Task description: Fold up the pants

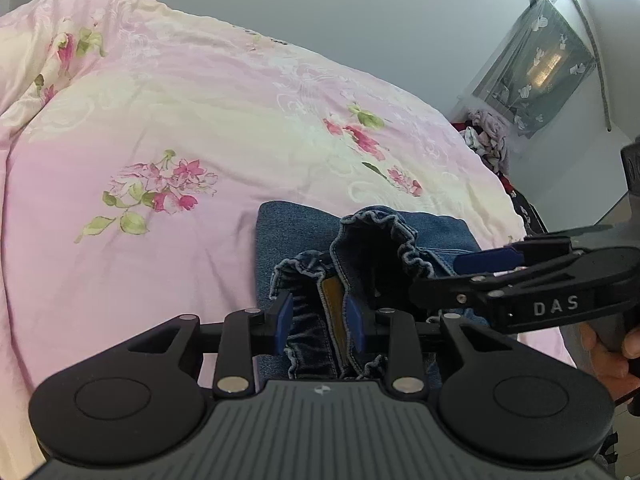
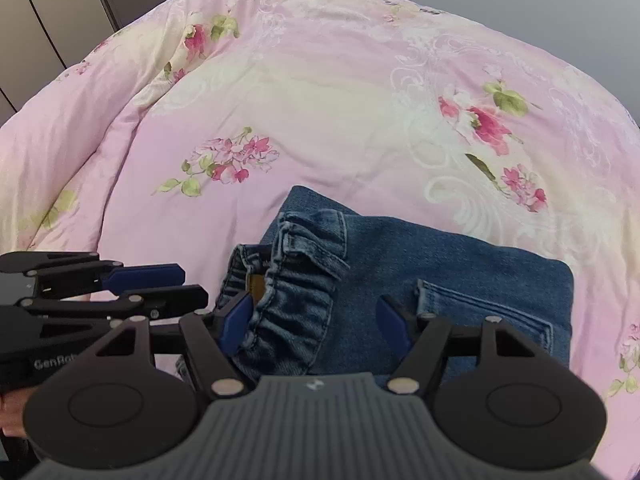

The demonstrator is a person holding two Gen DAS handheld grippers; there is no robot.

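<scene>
Blue denim pants (image 2: pixel 440 280) lie folded on the pink floral bed cover (image 2: pixel 320 120), their elastic waistband bunched up at the near edge. In the left wrist view my left gripper (image 1: pixel 320 320) has its blue pads on either side of the raised waistband (image 1: pixel 320 280) and pinches it. The pants also show in that view (image 1: pixel 288 224). My right gripper (image 2: pixel 316 320) is open, straddling the pants near the waistband (image 2: pixel 288 304) and a back pocket (image 2: pixel 488 308). The right gripper also shows from the side in the left wrist view (image 1: pixel 488 260).
The bed cover (image 1: pixel 160 140) stretches far and left. A pile of clothes (image 1: pixel 488 140) lies past the bed's right edge below a curtained window (image 1: pixel 540 68). Wardrobe doors (image 2: pixel 60 12) stand at the far left. The left gripper shows in the right wrist view (image 2: pixel 160 280).
</scene>
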